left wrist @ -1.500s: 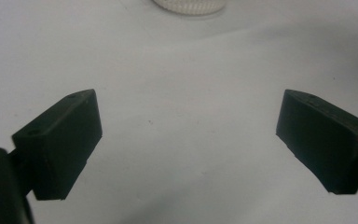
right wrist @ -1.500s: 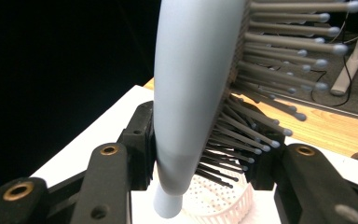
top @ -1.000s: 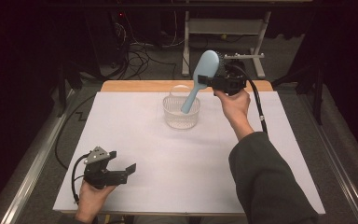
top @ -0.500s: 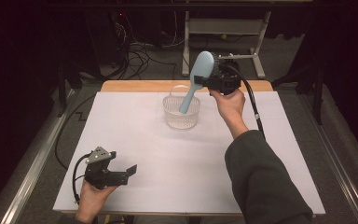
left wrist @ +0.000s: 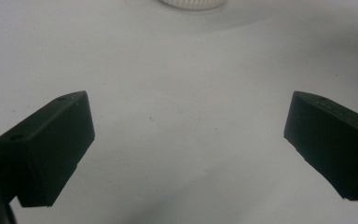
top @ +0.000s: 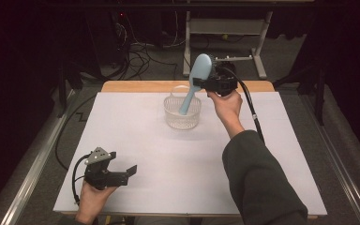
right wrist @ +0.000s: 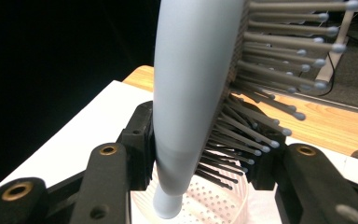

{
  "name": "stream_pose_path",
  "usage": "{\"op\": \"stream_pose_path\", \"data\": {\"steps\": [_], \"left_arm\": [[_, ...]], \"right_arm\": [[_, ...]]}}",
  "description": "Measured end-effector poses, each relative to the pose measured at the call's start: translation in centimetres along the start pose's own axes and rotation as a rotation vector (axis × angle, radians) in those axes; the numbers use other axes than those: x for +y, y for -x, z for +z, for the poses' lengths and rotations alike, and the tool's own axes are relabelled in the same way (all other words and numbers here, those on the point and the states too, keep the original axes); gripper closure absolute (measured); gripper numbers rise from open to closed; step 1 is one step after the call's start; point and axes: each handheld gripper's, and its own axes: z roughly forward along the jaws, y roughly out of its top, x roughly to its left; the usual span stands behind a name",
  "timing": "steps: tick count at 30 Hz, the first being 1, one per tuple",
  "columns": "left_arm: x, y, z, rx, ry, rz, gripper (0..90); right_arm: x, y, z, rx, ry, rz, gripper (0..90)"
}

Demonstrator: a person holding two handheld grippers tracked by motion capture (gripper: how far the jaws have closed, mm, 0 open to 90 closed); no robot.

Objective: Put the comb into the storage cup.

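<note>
A light blue hairbrush (top: 194, 89) hangs tilted over a white perforated basket (top: 183, 121) at the back middle of the table, handle end down inside the basket's rim. My right gripper (top: 202, 85) is shut on the brush just below its bristled head; in the right gripper view the pads press the brush (right wrist: 191, 93) from both sides above the basket (right wrist: 216, 203). My left gripper (top: 130, 171) rests in a hand near the front left edge. Its jaws have just been opening and stand wide apart (left wrist: 189, 144) with nothing between them.
A white sheet (top: 168, 173) covers the table, with a wooden strip (top: 131, 86) along the far edge. Beyond it stand a metal frame (top: 225, 28) and cables (top: 140, 51) on the dark floor. The basket's rim (left wrist: 191, 3) shows far ahead of the left jaws.
The right hand and the brush have shifted slightly to the left above the basket. The left hand has stayed where it was.
</note>
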Motion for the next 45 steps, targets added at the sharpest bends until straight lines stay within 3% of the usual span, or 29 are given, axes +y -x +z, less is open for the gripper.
{"op": "stream_pose_path", "data": {"steps": [19,45], "left_arm": [[0.0,0.0,-0.1,-0.002,0.006,0.005,1.1],[0.0,0.0,-0.2,0.002,0.012,0.01,1.1]], "right_arm": [[-1.1,-0.8,2.6,-0.01,-0.049,-0.023,53.1],[-2.1,-1.4,4.3,-0.02,-0.084,-0.047,52.3]]}}
